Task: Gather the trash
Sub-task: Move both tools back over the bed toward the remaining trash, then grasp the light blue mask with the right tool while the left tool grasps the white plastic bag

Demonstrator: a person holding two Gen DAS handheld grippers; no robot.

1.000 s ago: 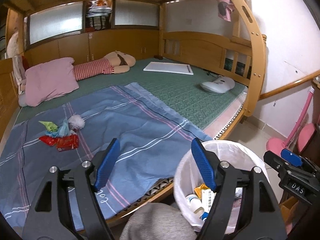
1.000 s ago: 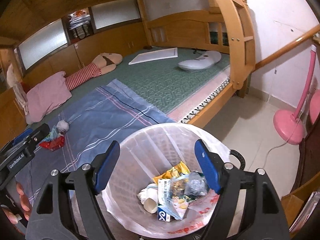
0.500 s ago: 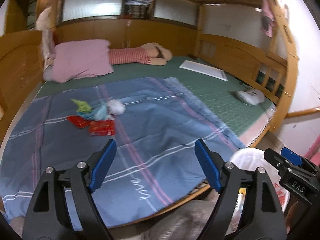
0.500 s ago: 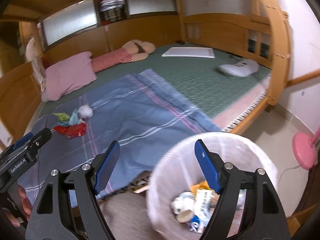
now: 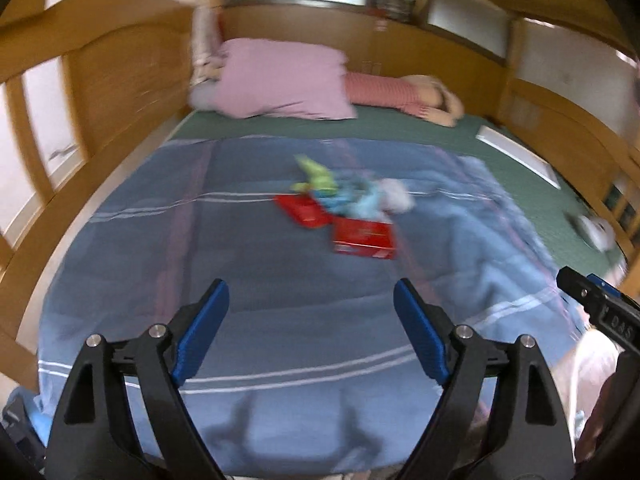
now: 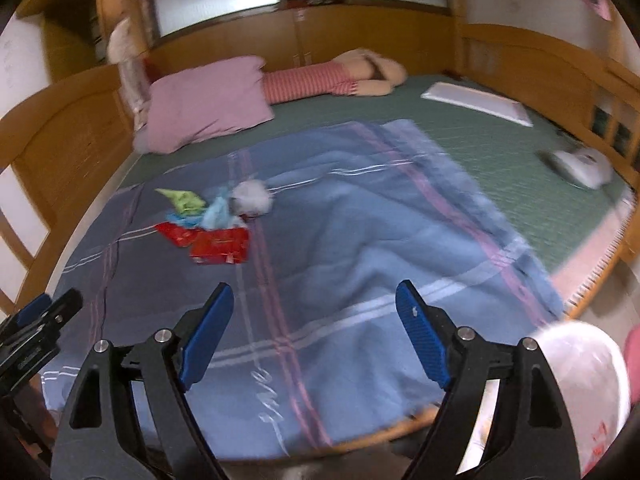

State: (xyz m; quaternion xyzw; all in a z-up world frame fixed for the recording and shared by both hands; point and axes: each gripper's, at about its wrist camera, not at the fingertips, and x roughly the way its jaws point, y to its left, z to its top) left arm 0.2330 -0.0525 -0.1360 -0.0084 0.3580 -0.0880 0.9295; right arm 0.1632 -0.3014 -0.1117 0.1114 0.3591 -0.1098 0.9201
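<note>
A small heap of trash lies on the blue striped blanket point(image 5: 280, 320): a red packet point(image 5: 363, 237), a second red wrapper point(image 5: 304, 209), a green wrapper point(image 5: 318, 174), blue scraps point(image 5: 360, 200) and a white wad point(image 5: 394, 196). The heap also shows in the right wrist view, with the red packet point(image 6: 219, 245), green wrapper point(image 6: 185, 200) and white wad point(image 6: 252, 196). My left gripper point(image 5: 311, 330) is open and empty, above the blanket short of the heap. My right gripper point(image 6: 315, 334) is open and empty, to the right of the heap. The white-lined trash bin point(image 6: 580, 380) is at the lower right, off the bed.
A pink pillow point(image 5: 280, 80) and a striped doll point(image 5: 396, 92) lie at the head of the bed. A white board point(image 6: 476, 102) and a white device point(image 6: 580, 164) lie on the green mat point(image 6: 460, 140). Wooden bed rails point(image 5: 100, 80) surround the bed.
Both grippers have swung left from over the trash bin toward the bed and the trash heap. The bin has slid out to the lower right. Both stayed open.
</note>
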